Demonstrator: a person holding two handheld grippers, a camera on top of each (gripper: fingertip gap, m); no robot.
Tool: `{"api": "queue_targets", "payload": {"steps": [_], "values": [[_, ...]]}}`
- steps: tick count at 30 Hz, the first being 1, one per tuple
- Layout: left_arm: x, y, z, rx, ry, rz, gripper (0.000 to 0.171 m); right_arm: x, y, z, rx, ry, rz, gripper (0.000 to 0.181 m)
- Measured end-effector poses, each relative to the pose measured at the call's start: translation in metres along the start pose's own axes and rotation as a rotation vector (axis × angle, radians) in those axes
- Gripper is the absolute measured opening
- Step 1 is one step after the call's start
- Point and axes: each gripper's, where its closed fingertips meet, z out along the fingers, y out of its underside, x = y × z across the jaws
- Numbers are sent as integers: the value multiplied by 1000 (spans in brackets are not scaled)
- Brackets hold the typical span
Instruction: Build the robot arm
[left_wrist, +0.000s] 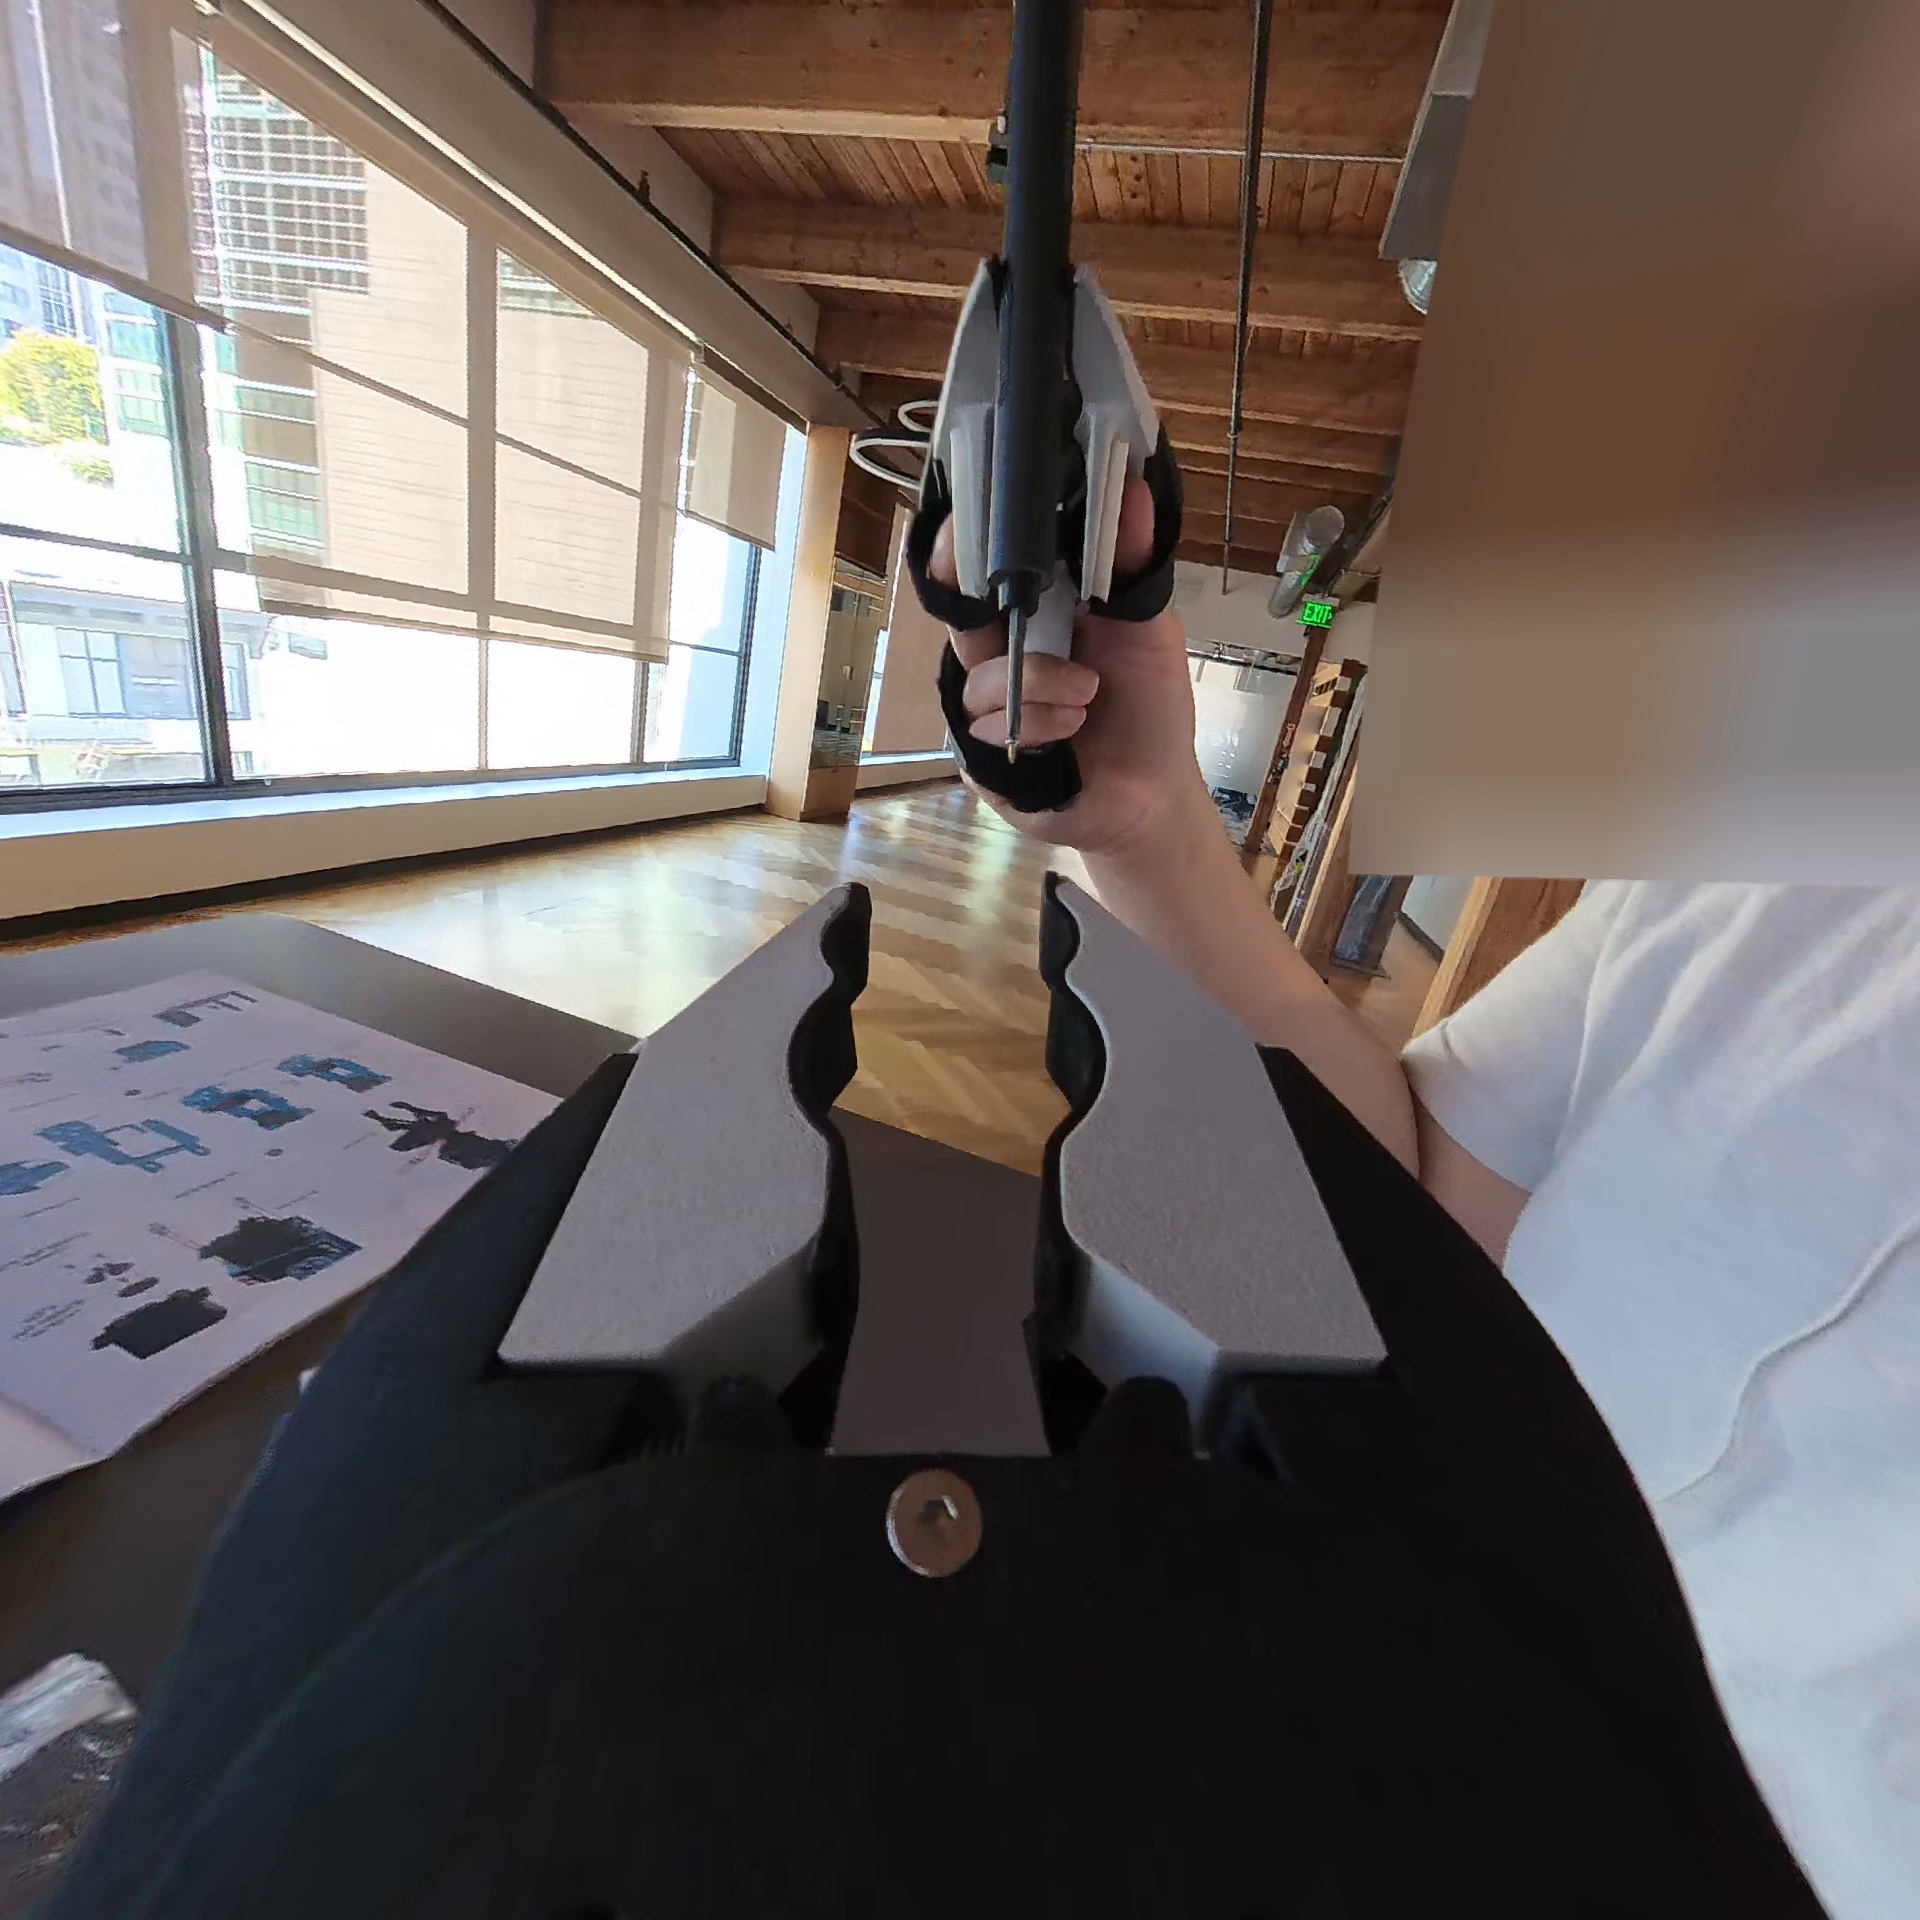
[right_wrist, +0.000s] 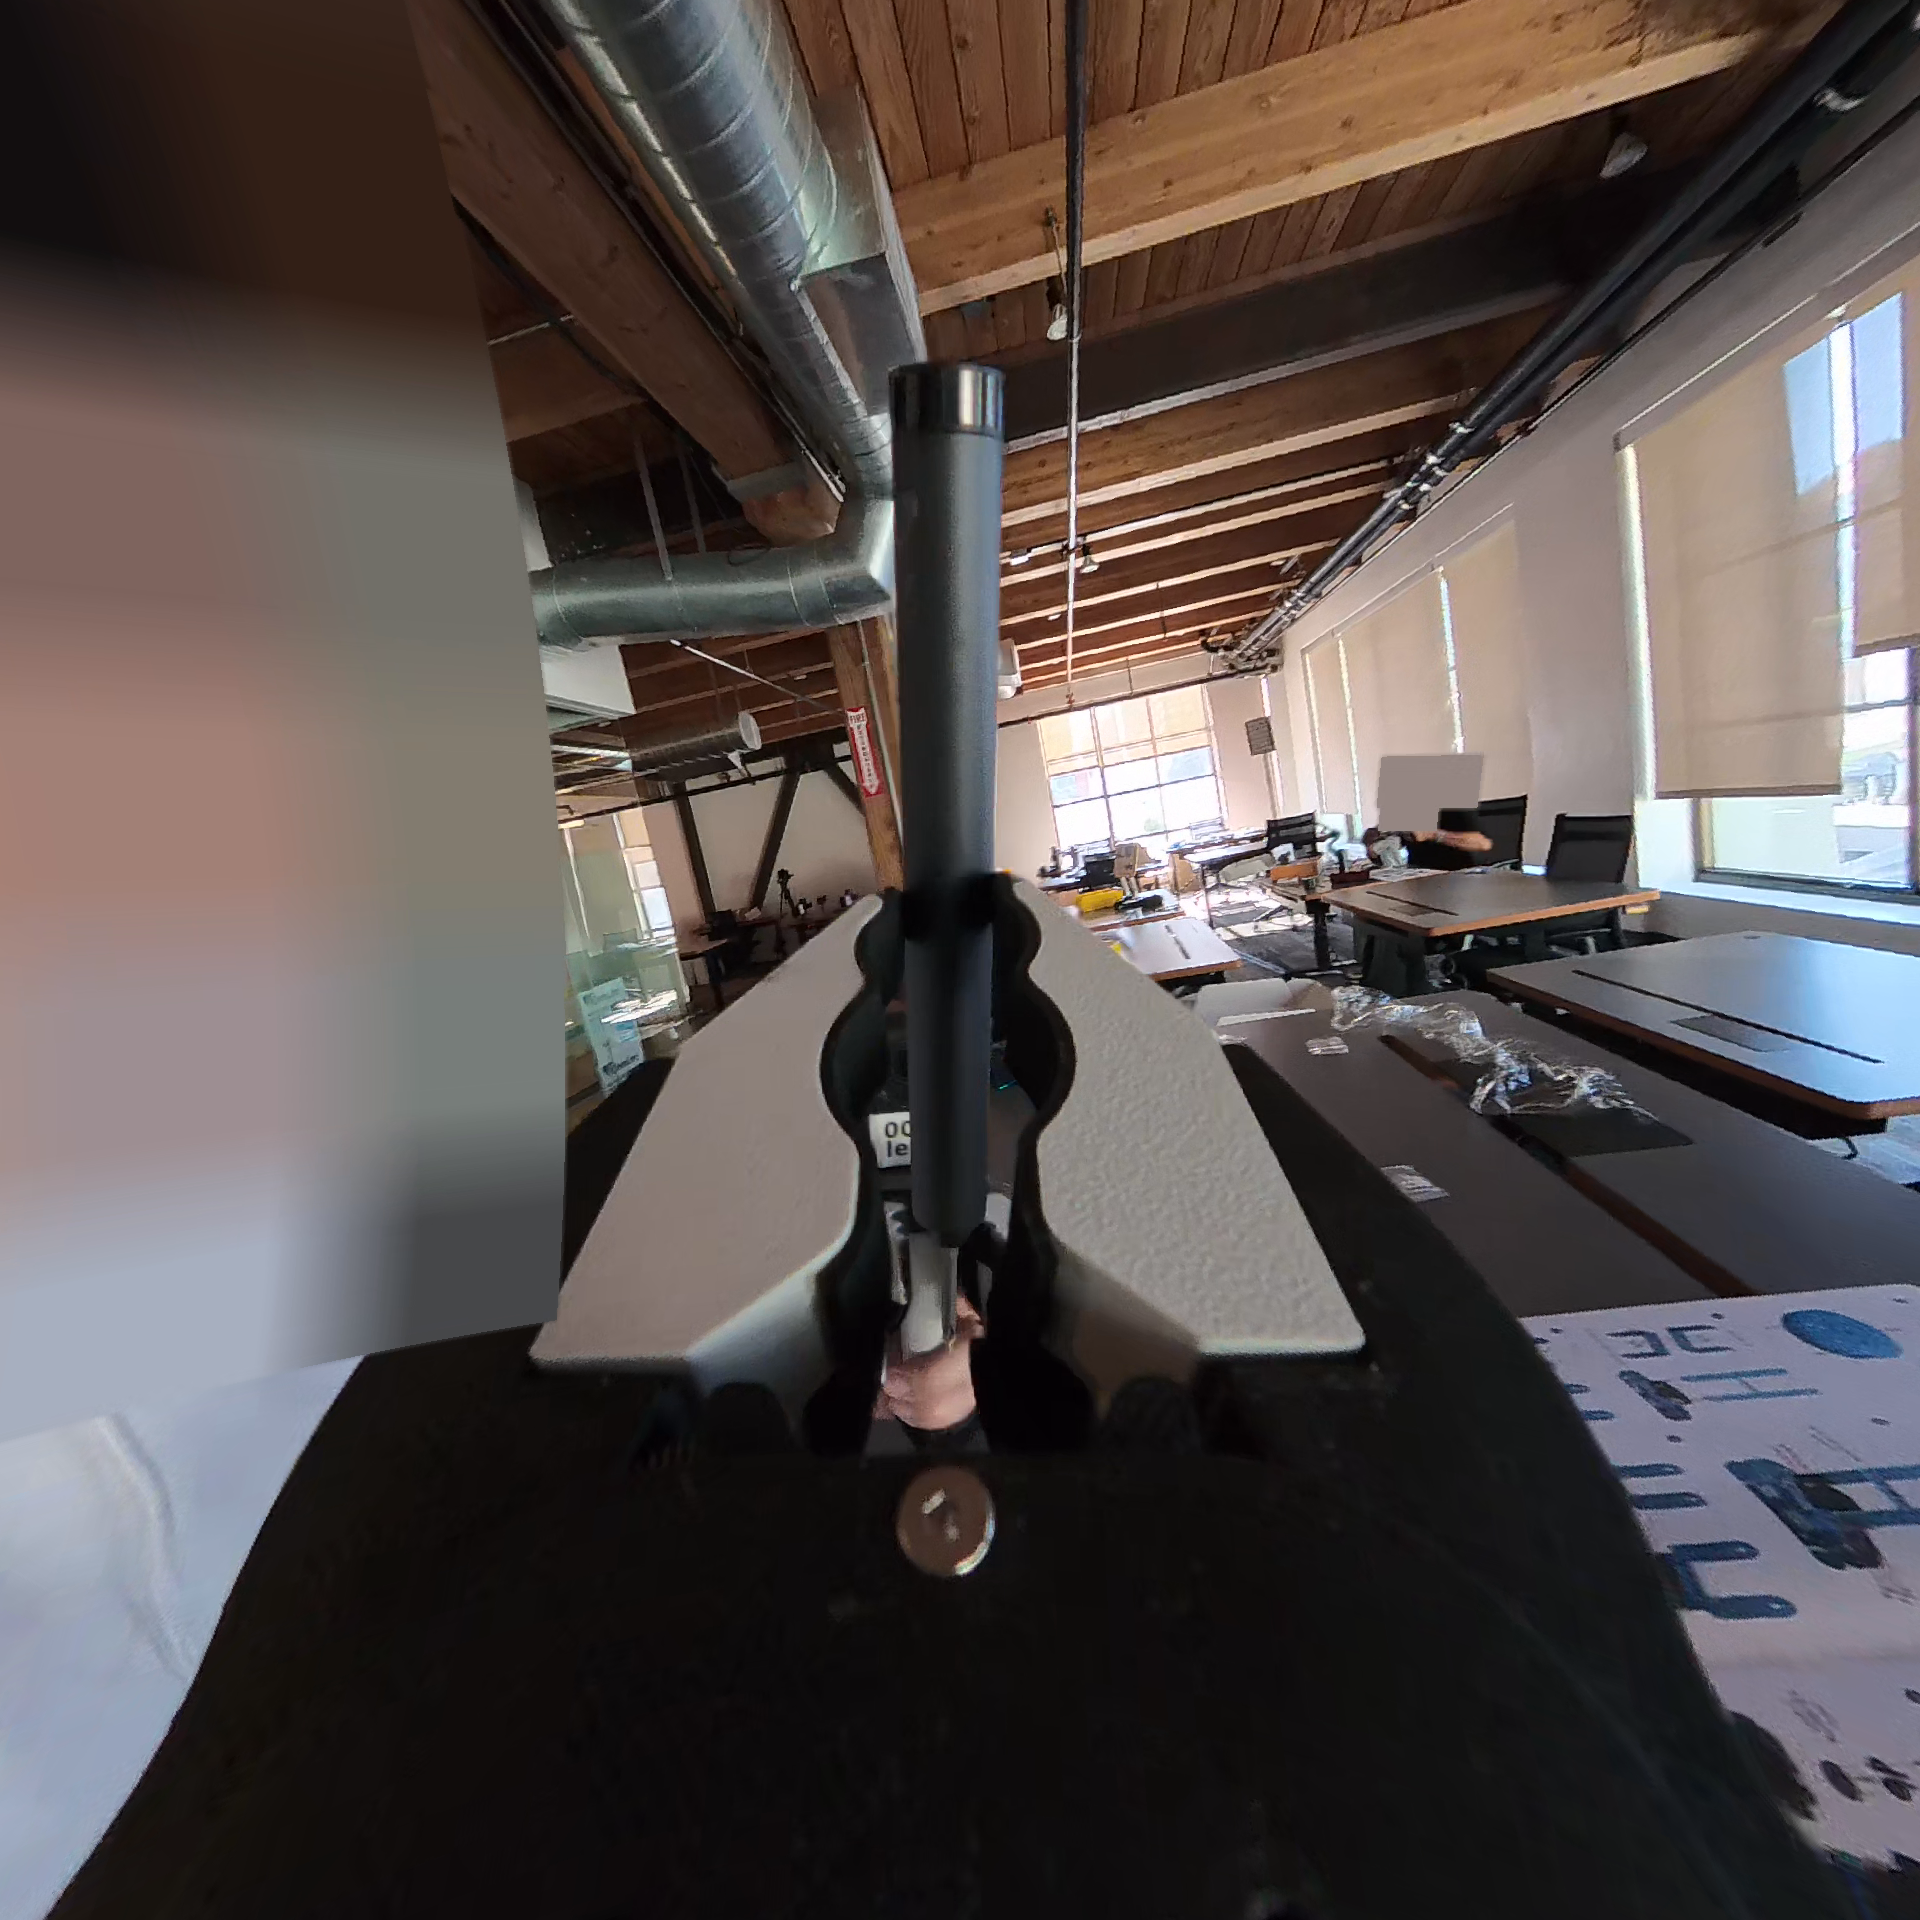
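My left gripper (left_wrist: 954, 914) is open and empty, raised above the edge of a dark table (left_wrist: 914, 1278). Ahead of it and higher up, a hand (left_wrist: 1081, 727) holds my right gripper (left_wrist: 1029, 312), which is shut on a slim dark screwdriver (left_wrist: 1023, 416) whose thin metal tip points down. In the right wrist view my right gripper (right_wrist: 951, 899) clamps the screwdriver's dark grey handle (right_wrist: 945, 727) between its grey fingers (right_wrist: 1164, 1143). The handle stands upright and its metal-ringed end points at the ceiling.
A white printed sheet (left_wrist: 208, 1174) with blue and black part pictures lies on the table; it also shows in the right wrist view (right_wrist: 1766, 1558). Crumpled clear plastic (right_wrist: 1486, 1049) lies on a desk. A person in a white shirt (left_wrist: 1714, 1247) stands right. Desks and chairs (right_wrist: 1496, 904) fill the room. Left tips to right tips: about 15 centimetres.
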Motion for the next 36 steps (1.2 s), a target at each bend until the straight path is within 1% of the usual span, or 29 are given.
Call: {"api": "queue_targets", "payload": {"steps": [2, 4, 7, 9, 12, 14, 17, 19, 21, 23, 26, 28, 32, 36], "values": [[-7, -10, 3, -11, -7, 34, 30, 12, -5, -4, 13, 36, -7, 16], [-16, -27, 10, -35, -26, 111, 30, 25, -14, -5, 23, 71, -8, 16], [-30, -65, 24, -48, -71, 249, 30, 36, -32, -6, 46, 106, -44, 16], [-36, -92, 33, -25, -95, 311, 29, 47, -35, -9, 4, 172, -101, 16], [-47, -127, 44, 38, -131, 301, 29, 68, -33, -20, -46, 296, -171, 16], [-62, -139, 46, 58, -184, 256, 30, 83, -27, -27, -45, 350, -174, 16], [-86, -145, 35, 80, -285, 242, 29, 101, -19, -36, 11, 365, -125, 16], [-107, -145, 21, 86, -392, 261, 27, 116, -20, -44, 29, 385, -78, 16], [-130, -145, 6, 65, -494, 266, 25, 124, -23, -50, 43, 395, -82, 16], [-145, -145, -6, 29, -554, 245, 25, 133, -22, -56, 31, 415, -77, 16], [-162, -147, -21, 33, -633, 172, 23, 146, -19, -66, 24, 463, -67, 16], [-164, -149, -22, 64, -606, 104, 23, 149, -18, -69, 35, 457, -51, 16], [-159, -149, -16, 123, -504, -26, 20, 154, -15, -70, 32, 461, -37, 16], [-164, -143, -10, 95, -503, -32, 19, 156, -9, -63, 8, 454, -31, 16]]}}
